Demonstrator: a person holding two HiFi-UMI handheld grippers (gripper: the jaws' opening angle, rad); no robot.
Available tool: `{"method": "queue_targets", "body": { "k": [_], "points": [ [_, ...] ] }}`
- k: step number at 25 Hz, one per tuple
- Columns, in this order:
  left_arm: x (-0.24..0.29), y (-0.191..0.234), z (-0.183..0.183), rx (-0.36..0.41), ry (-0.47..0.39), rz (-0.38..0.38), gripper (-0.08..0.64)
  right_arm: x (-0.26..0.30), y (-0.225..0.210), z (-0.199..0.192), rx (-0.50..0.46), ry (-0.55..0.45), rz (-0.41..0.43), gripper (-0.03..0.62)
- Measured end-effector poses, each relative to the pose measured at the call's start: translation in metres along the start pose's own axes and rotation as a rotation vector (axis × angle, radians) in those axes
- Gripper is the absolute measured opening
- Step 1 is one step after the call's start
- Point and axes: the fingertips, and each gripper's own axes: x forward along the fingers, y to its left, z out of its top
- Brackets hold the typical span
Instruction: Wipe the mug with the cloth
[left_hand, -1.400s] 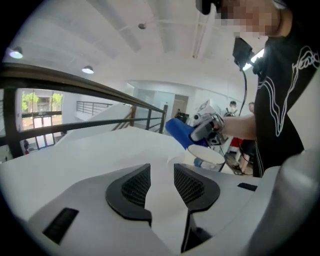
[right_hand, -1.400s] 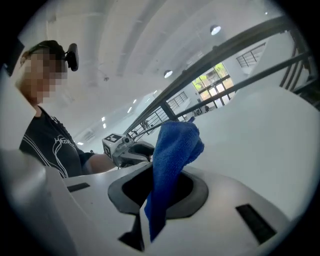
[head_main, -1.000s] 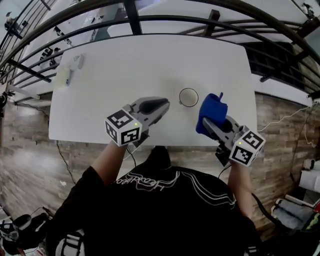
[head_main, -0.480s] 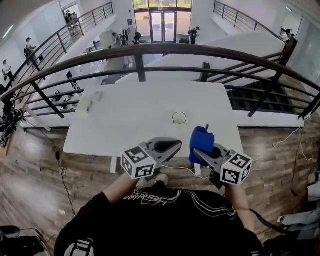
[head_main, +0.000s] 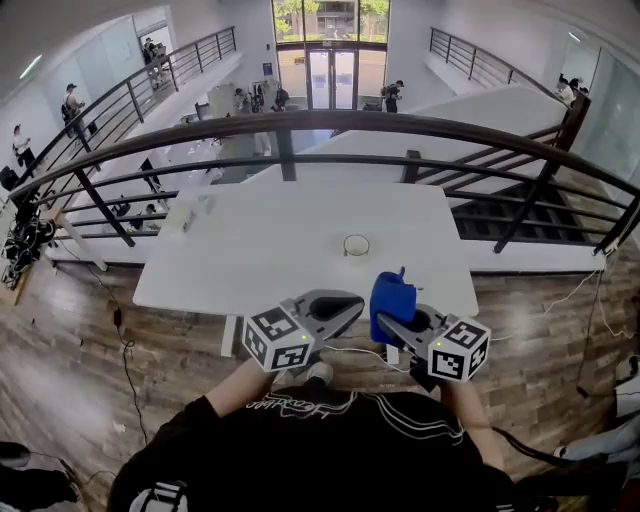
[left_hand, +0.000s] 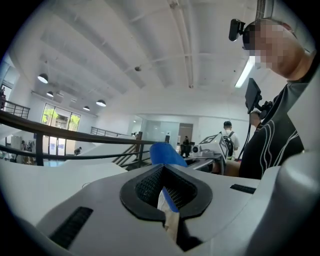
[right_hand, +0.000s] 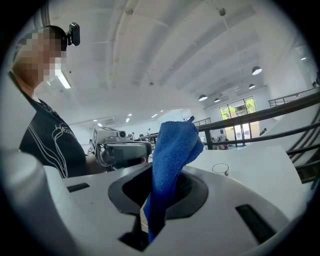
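Observation:
A clear glass mug (head_main: 357, 245) stands alone on the white table (head_main: 250, 260), right of its middle; it also shows small in the right gripper view (right_hand: 220, 169). My right gripper (head_main: 385, 318) is shut on a blue cloth (head_main: 392, 295), which sticks up out of the jaws (right_hand: 172, 160). My left gripper (head_main: 355, 300) is shut with nothing in it, beside the right one. Both are held up close to my body, short of the table's near edge and well away from the mug. From the left gripper view the blue cloth (left_hand: 165, 154) shows just beyond the closed jaws.
A dark metal railing (head_main: 320, 125) curves behind the table, with an open hall and distant people below. Small pale objects (head_main: 180, 212) lie at the table's far left corner. Wood floor surrounds the table, and a cable (head_main: 360, 350) runs under its near edge.
Both grippers have drawn back from over the table to a spot near my body, off its near edge. The view now takes in the whole table and railing. The mug has stayed put.

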Motion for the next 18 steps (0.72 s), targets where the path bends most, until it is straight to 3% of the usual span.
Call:
{"method": "queue_targets", "body": {
  "k": [18],
  "points": [
    [0.007,0.027,-0.016,-0.071,0.053,0.033,0.008,0.003,-0.023,-0.011,0.093,0.002,0.001,0.054]
  ]
}}
